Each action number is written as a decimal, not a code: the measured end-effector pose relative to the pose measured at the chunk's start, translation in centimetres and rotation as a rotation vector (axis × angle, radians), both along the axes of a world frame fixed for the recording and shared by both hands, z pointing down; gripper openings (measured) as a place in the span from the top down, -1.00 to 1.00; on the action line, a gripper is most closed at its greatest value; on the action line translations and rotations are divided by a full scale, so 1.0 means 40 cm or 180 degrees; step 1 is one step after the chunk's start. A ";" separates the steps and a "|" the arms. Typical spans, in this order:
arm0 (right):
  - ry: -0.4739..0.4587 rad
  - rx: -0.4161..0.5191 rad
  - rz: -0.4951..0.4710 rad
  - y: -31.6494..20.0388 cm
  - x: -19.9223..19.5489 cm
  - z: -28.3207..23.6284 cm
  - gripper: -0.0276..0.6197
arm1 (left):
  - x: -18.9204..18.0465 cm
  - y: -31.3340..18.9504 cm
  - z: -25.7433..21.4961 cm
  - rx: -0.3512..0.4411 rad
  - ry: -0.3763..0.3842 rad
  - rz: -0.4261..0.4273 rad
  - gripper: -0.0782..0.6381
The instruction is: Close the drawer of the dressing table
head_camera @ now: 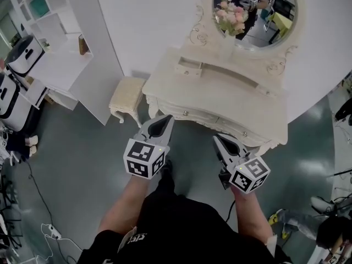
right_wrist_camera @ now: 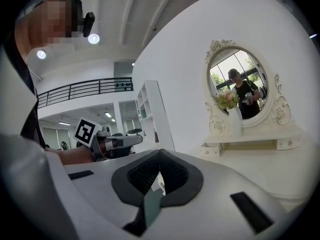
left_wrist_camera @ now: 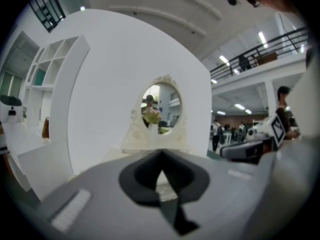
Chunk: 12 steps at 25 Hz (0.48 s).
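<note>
Both grippers are shut tight with nothing in them. The left gripper has its jaws pressed together, and so does the right gripper; each gripper's own view shows the same thing, tips meeting and no object between them.

Closed tips look fine for this job to me. You don't need to grab anything, just push. I'd put the closed nose flat against the middle of the drawer front and press straight in, so it doesn't skew and jam. Go gently at the end, since the vase of flowers sits just beside it.

The only drawer I can see sticking out is the little one in the shelf under the mirror, on top of the dressing table. It's pretty much dead ahead of the left gripper's tips, past the table's front edge and well apart from them. From the right gripper it's ahead and a bit off to the right of where that one points. Neither tool is touching the table. The left one looks better lined up for the push.
</note>
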State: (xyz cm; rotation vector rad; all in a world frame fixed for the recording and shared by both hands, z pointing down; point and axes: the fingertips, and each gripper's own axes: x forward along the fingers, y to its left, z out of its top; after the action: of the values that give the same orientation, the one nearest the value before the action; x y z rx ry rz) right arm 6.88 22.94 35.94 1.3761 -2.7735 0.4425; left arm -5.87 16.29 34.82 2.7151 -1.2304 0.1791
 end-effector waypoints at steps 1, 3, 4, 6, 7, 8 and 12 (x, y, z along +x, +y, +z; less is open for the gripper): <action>0.0011 -0.0001 0.0019 -0.021 0.008 0.002 0.93 | 0.005 -0.024 0.002 0.0001 0.0013 0.0005 0.76; 0.0026 -0.0003 0.0067 -0.069 0.024 0.004 0.93 | 0.016 -0.075 0.004 -0.0006 0.0033 0.0026 0.76; 0.0033 -0.0005 0.0090 -0.094 0.029 0.003 0.93 | 0.020 -0.100 0.004 -0.0006 0.0034 0.0044 0.76; 0.0039 -0.0012 0.0127 -0.145 0.032 0.001 0.93 | 0.023 -0.151 0.001 0.0000 0.0025 0.0079 0.76; 0.0036 -0.0013 0.0143 -0.171 0.032 -0.001 0.93 | 0.022 -0.177 -0.001 0.0001 0.0019 0.0091 0.76; 0.0034 -0.0010 0.0156 -0.198 0.032 -0.004 0.93 | 0.022 -0.205 -0.003 0.0000 0.0013 0.0099 0.76; 0.0042 0.0008 0.0222 -0.309 0.033 -0.017 0.93 | 0.014 -0.316 -0.014 0.0005 -0.0021 0.0128 0.76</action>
State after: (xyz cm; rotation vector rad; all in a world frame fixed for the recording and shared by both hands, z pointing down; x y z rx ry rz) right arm 8.19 10.59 35.26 1.4747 -2.7233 0.4305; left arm -5.32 3.66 34.25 2.7442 -1.1788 0.1919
